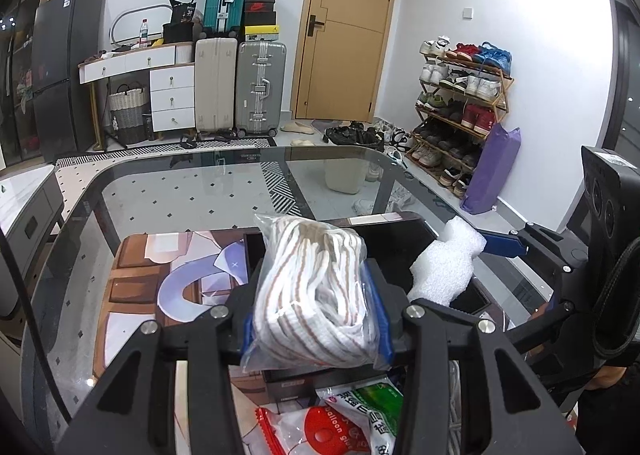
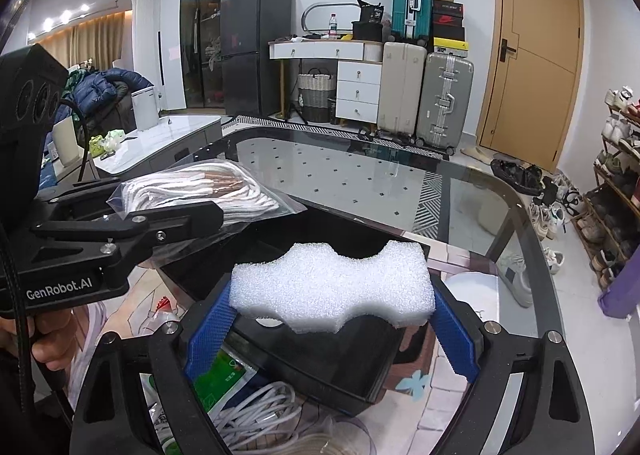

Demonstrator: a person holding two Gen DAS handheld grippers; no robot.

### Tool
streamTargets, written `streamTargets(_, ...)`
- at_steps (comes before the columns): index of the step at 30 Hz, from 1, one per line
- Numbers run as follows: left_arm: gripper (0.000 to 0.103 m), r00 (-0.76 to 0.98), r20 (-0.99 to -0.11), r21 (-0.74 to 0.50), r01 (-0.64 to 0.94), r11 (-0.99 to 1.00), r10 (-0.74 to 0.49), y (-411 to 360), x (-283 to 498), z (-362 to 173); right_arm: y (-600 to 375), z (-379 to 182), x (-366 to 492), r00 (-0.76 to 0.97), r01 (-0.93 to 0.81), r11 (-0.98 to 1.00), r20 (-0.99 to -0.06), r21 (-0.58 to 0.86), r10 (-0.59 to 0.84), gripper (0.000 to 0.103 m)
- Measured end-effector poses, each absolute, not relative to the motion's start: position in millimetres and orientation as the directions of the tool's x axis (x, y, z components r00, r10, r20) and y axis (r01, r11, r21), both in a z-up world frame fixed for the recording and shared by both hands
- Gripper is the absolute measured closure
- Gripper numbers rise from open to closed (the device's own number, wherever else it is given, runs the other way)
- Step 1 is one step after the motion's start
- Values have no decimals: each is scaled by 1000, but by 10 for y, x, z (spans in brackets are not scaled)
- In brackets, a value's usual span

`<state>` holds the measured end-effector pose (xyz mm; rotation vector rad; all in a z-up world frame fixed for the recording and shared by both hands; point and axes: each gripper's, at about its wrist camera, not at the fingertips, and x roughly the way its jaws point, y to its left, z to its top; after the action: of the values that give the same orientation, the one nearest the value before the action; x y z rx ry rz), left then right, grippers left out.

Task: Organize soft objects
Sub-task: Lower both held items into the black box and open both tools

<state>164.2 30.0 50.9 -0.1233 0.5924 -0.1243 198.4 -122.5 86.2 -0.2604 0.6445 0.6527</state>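
Left hand-held gripper [image 1: 316,329] is pinching a clear bag of striped cord [image 1: 316,291]; right hand-held gripper [image 2: 332,329] squeezes a white foam block [image 2: 332,287]. Both hang over the black tray [image 2: 320,371] on the glass counter [image 1: 180,191].

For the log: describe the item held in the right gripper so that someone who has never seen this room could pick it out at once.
Start at the glass table and find the black box on it. Held above the box, squeezed between the blue pads of the right gripper, is a white foam block. Its grainy surface and scalloped edges set it apart from the bagged striped cord in the left gripper.
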Motion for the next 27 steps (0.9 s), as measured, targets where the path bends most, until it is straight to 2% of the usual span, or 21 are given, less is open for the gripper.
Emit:
streamTargets(10,59,804,-570,-131,116,984,-171,236,1736,465,-1122,811,2104,594,-650,759,-652,-44,471,11)
streamTargets(12,57,804,-569,-129,120,984,-173,245,1753,482,-1106,808,2090,593,-653,756,-656,-52,467,2)
streamTargets(14,56,799,-569,-144,133,981,-192,260,1753,498,-1107,818,2082,601,-651,756,-651,-63,463,1)
streamTargets(17,42,807,-560,-141,133,981,-190,277,1696,539,-1156,846,2032,622,-634,768,-646,-84,442,1)
streamTargets(18,33,809,-556,-144,134,981,-192,280,1679,556,-1188,854,2032,628,-626,775,-644,-86,437,1)
streamTargets(19,19,810,-552,-151,136,979,-198,288,1641,577,-1234,874,2002,637,-616,784,-637,-81,434,1)
streamTargets(21,2,819,-537,-163,137,977,-204,302,1561,619,-1341,910,1937,650,-597,800,-621,-60,438,1)
streamTargets(23,0,836,-508,-170,137,976,-205,325,1447,668,-1477,944,1866,664,-568,822,-607,-30,437,1)
streamTargets(27,0,843,-506,-145,128,981,-185,337,1248,698,-1714,977,1685,671,-531,847,-598,23,437,1)
